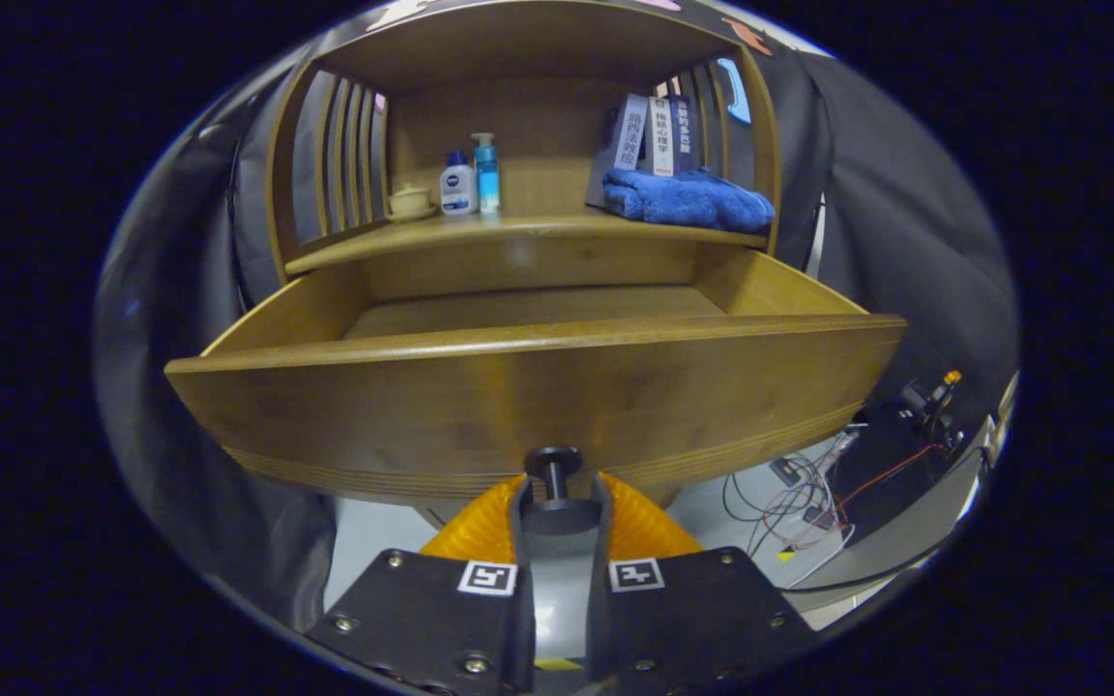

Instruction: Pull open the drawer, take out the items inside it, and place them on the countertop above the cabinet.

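Drawer [538,387] count is one; it stands pulled out of the wooden cabinet [528,48], just beyond the fingers, with its long front board running crosswise to them and its open top facing up. One dark round knob [554,466] sticks out of that front toward the gripper [560,507]. The two fingers point level and straight at the drawer front, closed on the knob from both sides. What I can see of the drawer floor is bare wood; the near part is hidden behind the front. On the countertop [518,230] beyond are two bottles [472,179], one small cup on a saucer [410,203], three upright books [654,135] and one folded blue towel [688,200].
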